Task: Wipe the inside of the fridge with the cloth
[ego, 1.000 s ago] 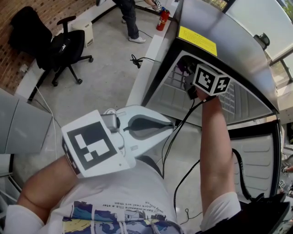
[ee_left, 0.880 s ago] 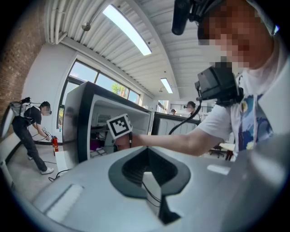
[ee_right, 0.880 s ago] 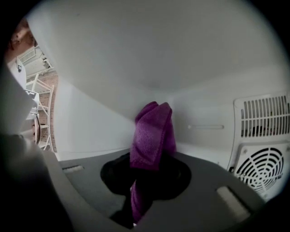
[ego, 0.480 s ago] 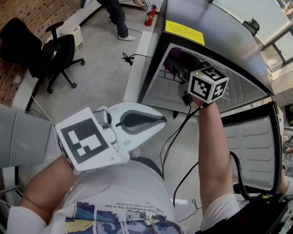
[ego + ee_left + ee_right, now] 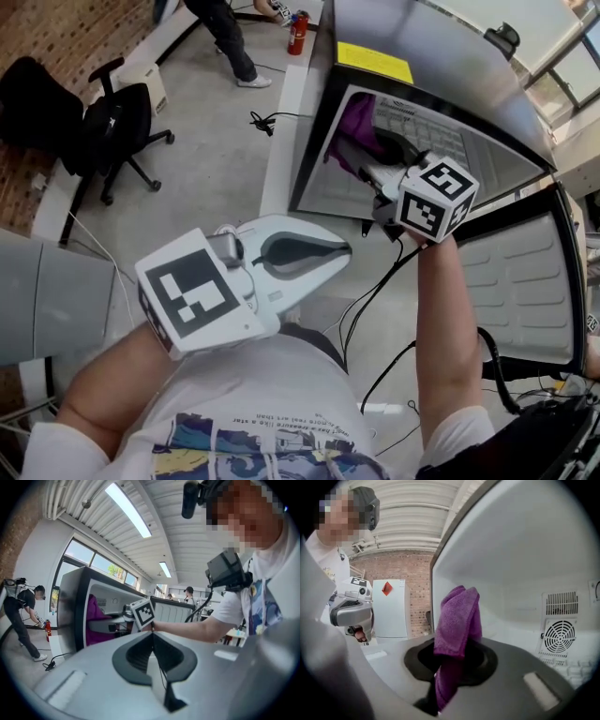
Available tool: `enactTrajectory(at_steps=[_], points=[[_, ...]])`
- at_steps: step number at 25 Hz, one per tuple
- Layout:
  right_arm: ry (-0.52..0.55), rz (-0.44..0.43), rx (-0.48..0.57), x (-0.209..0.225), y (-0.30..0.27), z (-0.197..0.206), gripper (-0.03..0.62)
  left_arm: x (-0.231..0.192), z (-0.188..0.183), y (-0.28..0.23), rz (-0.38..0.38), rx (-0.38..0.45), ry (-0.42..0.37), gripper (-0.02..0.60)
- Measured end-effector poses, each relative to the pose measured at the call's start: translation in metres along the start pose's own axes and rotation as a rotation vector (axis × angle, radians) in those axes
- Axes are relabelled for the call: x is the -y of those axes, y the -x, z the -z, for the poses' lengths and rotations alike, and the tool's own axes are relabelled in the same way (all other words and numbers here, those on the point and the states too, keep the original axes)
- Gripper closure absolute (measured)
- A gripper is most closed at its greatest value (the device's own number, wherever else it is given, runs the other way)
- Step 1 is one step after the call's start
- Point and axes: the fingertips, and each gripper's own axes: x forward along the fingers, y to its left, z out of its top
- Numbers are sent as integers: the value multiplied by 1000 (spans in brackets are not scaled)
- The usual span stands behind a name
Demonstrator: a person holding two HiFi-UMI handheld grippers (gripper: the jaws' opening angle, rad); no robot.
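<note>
Right gripper point(image 5: 449, 670) jaws clenched on the folded purple microfibre cloth point(image 5: 457, 618), held inside the open grey metal fridge point(image 5: 427, 58) near its white wall; left gripper point(image 5: 152, 641) jaws pressed together, empty, outside.

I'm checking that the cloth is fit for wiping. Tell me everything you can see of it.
The cloth is purple and fuzzy, like microfibre. It is folded into a thick bunch, clamped between the jaws of the right gripper, sticking out past them with a tail hanging back. It is held inside the open fridge, near its white inner wall; whether it touches that wall cannot be told.
</note>
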Motion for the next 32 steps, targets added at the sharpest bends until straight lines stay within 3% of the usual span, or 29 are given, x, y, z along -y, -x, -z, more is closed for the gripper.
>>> enactTrajectory(at_steps=[7,12,16,20,24,32], points=[[2,19,-16,-20,16,8,540,11,5,0,37,-4,0,577],[-22,101,11,-19,42,5,540,19,9,-1,75,-12,-6,577],[-11,264,7,11,81,2,540,23,10,-4,97,-13,1,577],[106,488,-115,65,122,5,540,23,8,-16,121,-8,11,577],[160,656,-183,116,151,3,540,20,5,-30,137,-7,7,577],[242,830,-273,187,166,9,540,7,-8,-53,143,4,-16,577]])
